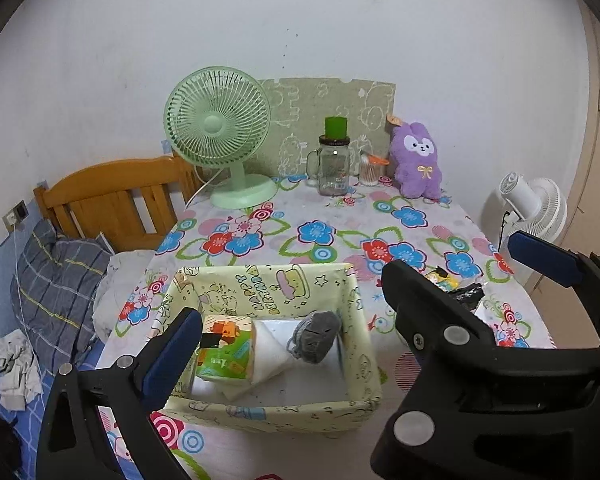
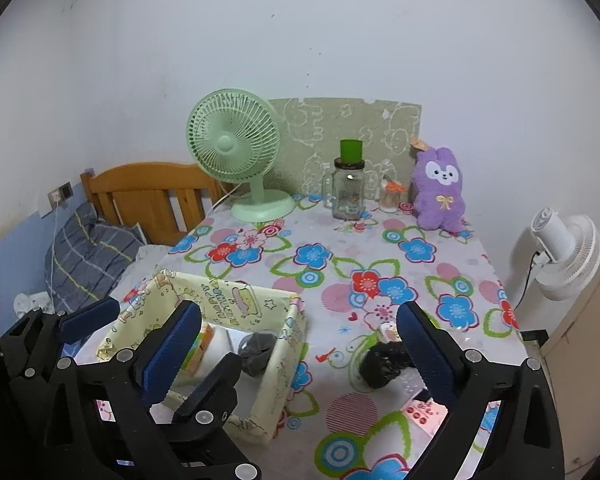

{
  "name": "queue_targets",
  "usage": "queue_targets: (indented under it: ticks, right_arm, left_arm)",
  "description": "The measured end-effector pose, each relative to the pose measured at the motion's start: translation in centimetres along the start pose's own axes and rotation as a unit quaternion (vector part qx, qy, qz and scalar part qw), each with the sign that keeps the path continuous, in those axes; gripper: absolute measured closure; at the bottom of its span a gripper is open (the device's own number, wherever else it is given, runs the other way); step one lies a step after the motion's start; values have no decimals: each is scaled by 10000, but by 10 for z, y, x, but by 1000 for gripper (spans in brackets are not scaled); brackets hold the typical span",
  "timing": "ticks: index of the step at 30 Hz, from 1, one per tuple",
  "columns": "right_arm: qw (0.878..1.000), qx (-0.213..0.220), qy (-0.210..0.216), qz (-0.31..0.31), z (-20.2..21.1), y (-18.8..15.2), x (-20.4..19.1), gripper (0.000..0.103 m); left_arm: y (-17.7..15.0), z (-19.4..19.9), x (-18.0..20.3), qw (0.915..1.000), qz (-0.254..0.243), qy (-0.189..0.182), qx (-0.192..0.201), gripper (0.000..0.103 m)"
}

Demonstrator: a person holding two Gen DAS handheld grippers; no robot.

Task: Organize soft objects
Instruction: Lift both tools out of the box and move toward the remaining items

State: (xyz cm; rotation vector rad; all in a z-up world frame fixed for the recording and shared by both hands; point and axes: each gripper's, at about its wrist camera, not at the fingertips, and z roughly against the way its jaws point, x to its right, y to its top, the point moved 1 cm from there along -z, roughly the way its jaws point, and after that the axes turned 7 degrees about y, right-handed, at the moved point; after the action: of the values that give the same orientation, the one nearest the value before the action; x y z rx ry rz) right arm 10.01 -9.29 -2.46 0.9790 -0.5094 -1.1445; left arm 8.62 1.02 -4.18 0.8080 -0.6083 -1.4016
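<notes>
A yellow cartoon-print box (image 1: 268, 412) stands on the flowered tablecloth. It holds a green and orange tissue pack (image 1: 224, 352), a white folded piece (image 1: 272, 344) and a grey soft bundle (image 1: 316, 336). My left gripper (image 1: 300, 320) hangs open above the box with nothing between its pads; its right finger is hidden behind the right gripper's arm. My right gripper (image 2: 298, 308) is open and empty, straddling the box's right wall (image 2: 288, 344). A black soft item (image 2: 380, 364) lies on the cloth by the right finger. A purple plush rabbit (image 2: 440, 188) sits at the back.
At the table's back stand a green desk fan (image 1: 220, 136), a glass jar mug with a green lid (image 1: 332, 164) and a small swab container (image 1: 370, 170). A white fan (image 2: 564, 248) stands off the right edge. A wooden bed (image 1: 112, 196) lies left.
</notes>
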Motion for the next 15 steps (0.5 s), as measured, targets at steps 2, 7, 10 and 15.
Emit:
queue_targets:
  ticks: [2,7,10,15]
  right_arm:
    - [10000,43,-32,6,5,0,3,3]
    - [9999,123,-42,39,17,-3,12,2]
    - [9999,132,-46,82,23,-5,17,2]
    - [9994,257,-207,35,37,-8,29,0]
  left_arm:
    - [0,3,4,10000,-2,14,24,0]
    - [-1,11,15,9999,-45,32,102,0]
    - [-1,14,23,9998,-96,3,146,0]
    - [-1,20,36,9996,-140,-115,212,0]
